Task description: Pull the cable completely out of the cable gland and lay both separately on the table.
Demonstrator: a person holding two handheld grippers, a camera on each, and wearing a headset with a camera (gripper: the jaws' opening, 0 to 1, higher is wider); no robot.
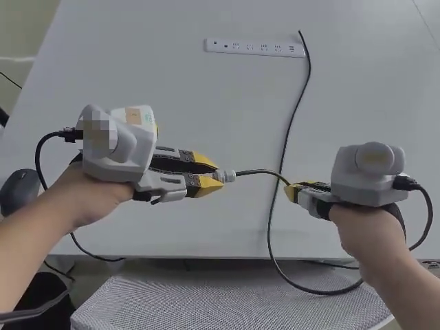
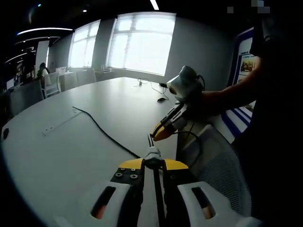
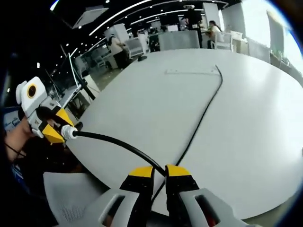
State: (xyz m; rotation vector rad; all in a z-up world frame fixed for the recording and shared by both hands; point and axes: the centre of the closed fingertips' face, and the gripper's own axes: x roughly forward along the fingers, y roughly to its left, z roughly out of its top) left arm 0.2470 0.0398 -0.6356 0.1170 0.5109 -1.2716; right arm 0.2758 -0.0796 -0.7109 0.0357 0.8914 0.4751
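One white cable gland (image 1: 227, 177) is pinched between the closed jaws of the left tool (image 1: 217, 174), held in the air above the near part of the table (image 1: 151, 96). One black cable (image 1: 262, 173) runs from it to the right tool (image 1: 291, 192), whose jaws are clamped on it. Two tools, well apart. Farther back lie one power strip (image 1: 254, 47) and one black cord (image 1: 292, 117).

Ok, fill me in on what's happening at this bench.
A person holds two grippers. The left gripper is shut on the white cable gland; the right gripper is shut on the black cable coming out of it. The cable is not yet out, and both hang above the near edge of the table.
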